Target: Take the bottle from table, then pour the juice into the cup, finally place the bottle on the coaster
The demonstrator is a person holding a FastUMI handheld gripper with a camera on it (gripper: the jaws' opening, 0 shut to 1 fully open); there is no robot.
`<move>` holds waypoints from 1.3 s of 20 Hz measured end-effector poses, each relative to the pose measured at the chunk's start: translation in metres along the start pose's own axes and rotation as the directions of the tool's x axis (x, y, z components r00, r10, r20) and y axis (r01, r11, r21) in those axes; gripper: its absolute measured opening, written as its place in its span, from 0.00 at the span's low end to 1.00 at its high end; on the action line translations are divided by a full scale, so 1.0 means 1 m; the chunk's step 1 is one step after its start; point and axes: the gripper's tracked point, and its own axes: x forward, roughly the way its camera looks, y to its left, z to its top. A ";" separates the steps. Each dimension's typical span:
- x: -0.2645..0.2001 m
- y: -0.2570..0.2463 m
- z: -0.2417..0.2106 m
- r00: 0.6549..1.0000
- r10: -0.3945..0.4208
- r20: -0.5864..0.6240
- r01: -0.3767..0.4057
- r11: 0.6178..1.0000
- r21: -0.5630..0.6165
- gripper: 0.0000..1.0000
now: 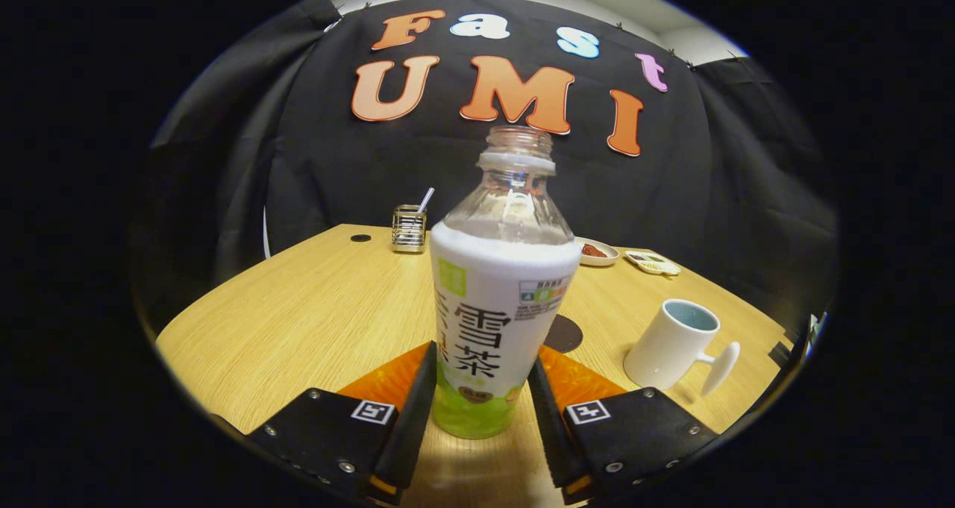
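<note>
An uncapped clear bottle (501, 299) with a white and green label stands upright between my fingers, its base at the table (298, 329). My gripper (483, 389) is shut on the bottle's lower half, one finger pressing each side. Whether the base rests on the wood or hangs just above it, I cannot tell. A dark round coaster (565, 334) lies just behind the bottle to the right, partly hidden by it. A white cup (670, 346) with a pale blue inside stands to the right of the fingers, its handle pointing right.
At the table's far edge stand a small metal holder with a straw (409, 228), a small dish of something red (597, 251) and a flat white tray (653, 262). A black cable hole (360, 237) sits at the far left. The black booth cloth closes off the back.
</note>
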 end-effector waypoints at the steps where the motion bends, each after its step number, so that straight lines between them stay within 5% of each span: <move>1: -0.001 -0.002 0.002 1.000 0.009 0.016 -0.010 0.999 0.052 0.63; 8: 0.001 -0.011 0.016 0.994 0.087 0.066 -0.101 0.962 0.253 0.58; 11: 0.004 -0.006 0.029 0.986 0.135 0.093 -0.160 0.917 0.364 0.58; 23: 0.016 -0.004 0.042 0.957 0.229 0.179 -0.285 0.613 0.737 0.57; 26: 0.015 -0.006 0.047 0.948 0.229 0.219 -0.308 0.498 0.811 0.57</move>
